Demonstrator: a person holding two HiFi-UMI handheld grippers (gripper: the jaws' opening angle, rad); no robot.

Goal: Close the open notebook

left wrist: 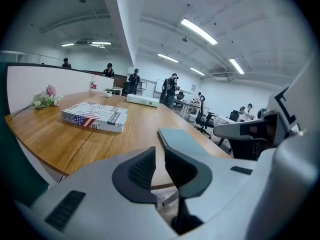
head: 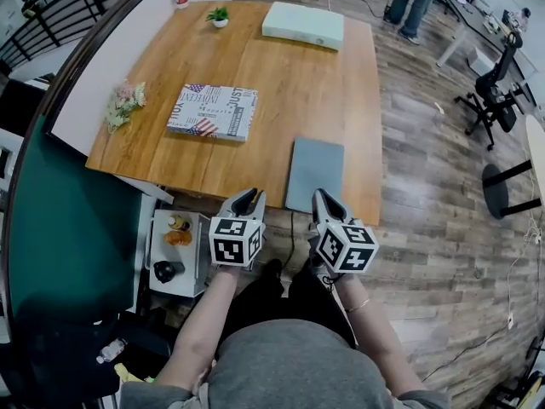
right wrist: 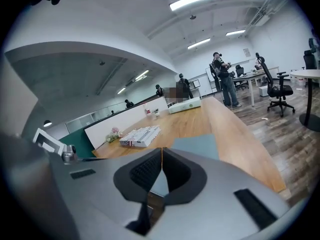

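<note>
The grey-blue notebook (head: 315,175) lies closed and flat at the near edge of the wooden table (head: 281,83). Both grippers hover just off that edge, in front of my body. My left gripper (head: 249,196) is to the notebook's left; its jaws (left wrist: 159,151) stand a narrow gap apart with nothing between them. My right gripper (head: 322,197) is at the notebook's near right corner, and its jaws (right wrist: 161,150) are shut tip to tip on nothing. The notebook (left wrist: 185,140) shows beyond the left jaws, and the notebook (right wrist: 197,145) lies just past the right ones.
A flag-patterned book (head: 213,112) lies mid-table, a white box (head: 303,25) and a small potted plant (head: 219,15) at the far end, flowers (head: 124,102) at the left edge. A small cart (head: 176,250) stands below left. People and office chairs (head: 494,92) are at the right.
</note>
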